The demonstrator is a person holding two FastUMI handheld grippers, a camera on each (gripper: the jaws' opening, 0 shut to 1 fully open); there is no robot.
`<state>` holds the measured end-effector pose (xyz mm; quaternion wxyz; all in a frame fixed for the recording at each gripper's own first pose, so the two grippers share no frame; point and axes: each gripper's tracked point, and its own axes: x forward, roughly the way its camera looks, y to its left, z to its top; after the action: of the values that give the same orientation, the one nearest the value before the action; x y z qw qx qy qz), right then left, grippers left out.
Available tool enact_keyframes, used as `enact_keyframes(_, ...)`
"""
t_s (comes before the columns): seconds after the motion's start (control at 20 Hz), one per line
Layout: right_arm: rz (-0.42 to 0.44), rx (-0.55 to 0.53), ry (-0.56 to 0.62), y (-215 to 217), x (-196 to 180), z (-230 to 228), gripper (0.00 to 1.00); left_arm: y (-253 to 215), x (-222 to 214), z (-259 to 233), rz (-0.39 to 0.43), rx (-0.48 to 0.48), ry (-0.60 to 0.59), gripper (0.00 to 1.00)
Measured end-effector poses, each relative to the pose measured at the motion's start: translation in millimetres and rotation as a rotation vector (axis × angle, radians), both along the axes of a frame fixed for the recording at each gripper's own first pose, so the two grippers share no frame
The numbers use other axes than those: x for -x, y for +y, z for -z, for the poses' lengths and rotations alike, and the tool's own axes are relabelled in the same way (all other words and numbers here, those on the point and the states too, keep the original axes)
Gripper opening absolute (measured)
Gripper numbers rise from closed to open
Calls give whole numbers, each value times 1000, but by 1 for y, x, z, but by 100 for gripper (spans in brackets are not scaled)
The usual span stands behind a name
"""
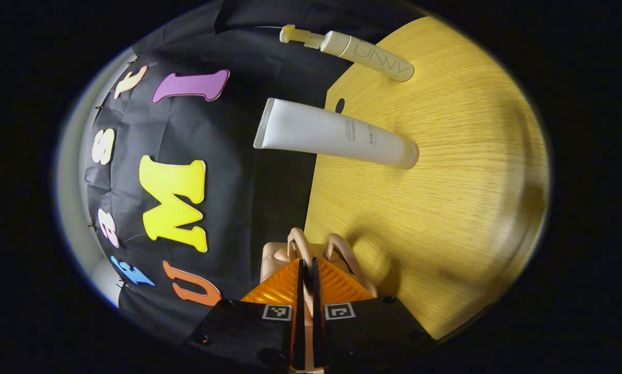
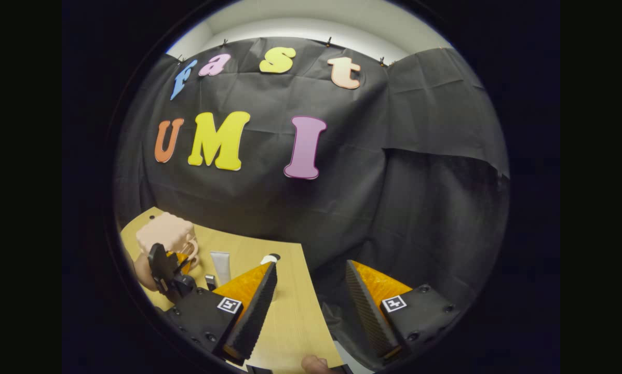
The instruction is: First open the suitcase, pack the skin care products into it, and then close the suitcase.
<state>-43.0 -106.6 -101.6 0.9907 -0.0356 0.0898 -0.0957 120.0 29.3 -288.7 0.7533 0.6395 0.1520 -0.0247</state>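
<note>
The left tongs [image 1: 307,270] pinch the handle of the small peach suitcase [image 1: 311,248], which sits at the bench [image 1: 446,208] edge by the black cloth. Beyond it a white tube [image 1: 337,135] lies near that edge; its small print is too fine to read. Farther off lies a cream pump bottle [image 1: 365,51] marked "UNWY". In the right gripper view, the right tongs [image 2: 311,283] hang spread wide and empty over the bench corner, with the suitcase [image 2: 165,232] well apart at the far side.
</note>
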Motion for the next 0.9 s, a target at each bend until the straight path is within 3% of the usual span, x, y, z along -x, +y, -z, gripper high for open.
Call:
enact_keyframes(0.1,11,26,-13,-4,2,-2,79,4,3,-6,-19,3,-7,5)
enact_keyframes(0.2,29,9,-6,-8,0,-2,79,7,0,-6,-19,67,20,4)
enact_keyframes(0.35,45,-17,-1,-7,-3,-1,79,11,5,-16,-58,210,51,0)
enact_keyframes(0.55,50,-33,10,0,-4,-1,79,16,8,-43,-109,432,71,3)
enact_keyframes(0.9,20,-19,13,30,-13,-7,79,62,14,-128,-196,681,-41,3)
